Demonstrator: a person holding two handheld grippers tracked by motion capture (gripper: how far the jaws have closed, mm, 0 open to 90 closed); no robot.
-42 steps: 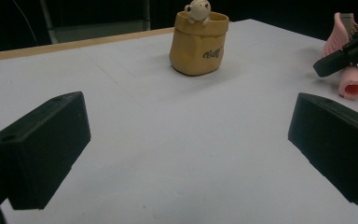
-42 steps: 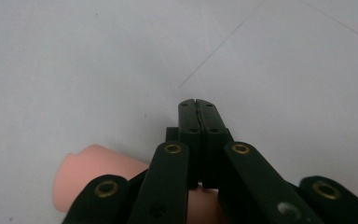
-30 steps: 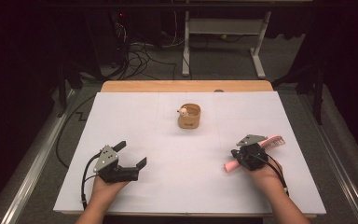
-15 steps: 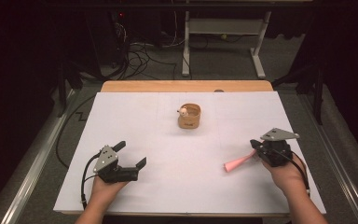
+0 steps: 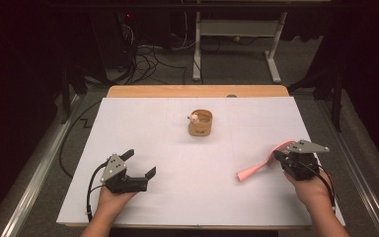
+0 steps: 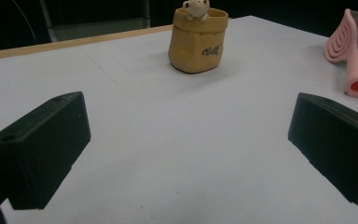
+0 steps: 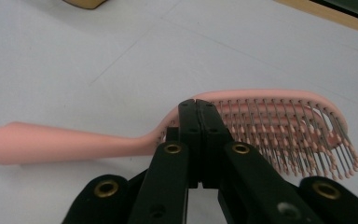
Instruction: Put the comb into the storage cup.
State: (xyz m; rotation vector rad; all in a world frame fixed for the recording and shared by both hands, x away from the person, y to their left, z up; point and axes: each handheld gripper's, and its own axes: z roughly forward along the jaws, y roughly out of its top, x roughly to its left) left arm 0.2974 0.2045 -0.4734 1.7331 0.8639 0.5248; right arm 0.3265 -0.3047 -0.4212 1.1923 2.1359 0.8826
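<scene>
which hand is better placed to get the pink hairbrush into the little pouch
Right. The right gripper already has its jaws shut on the pink hairbrush, with open table between it and the tan pouch. The left gripper rests with jaws open and empty, apart from both.

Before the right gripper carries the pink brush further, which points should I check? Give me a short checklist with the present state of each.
1. Right gripper shut on the pink plastic hairbrush, near the neck: ok.
2. Brush lifted off the white table: cannot tell.
3. Handle points toward the table's middle, free of obstacles: ok.
4. Tan pouch-shaped holder with a small bear figure stands upright: ok.
5. Left gripper open, holding nothing, apart from the brush: ok.
</scene>
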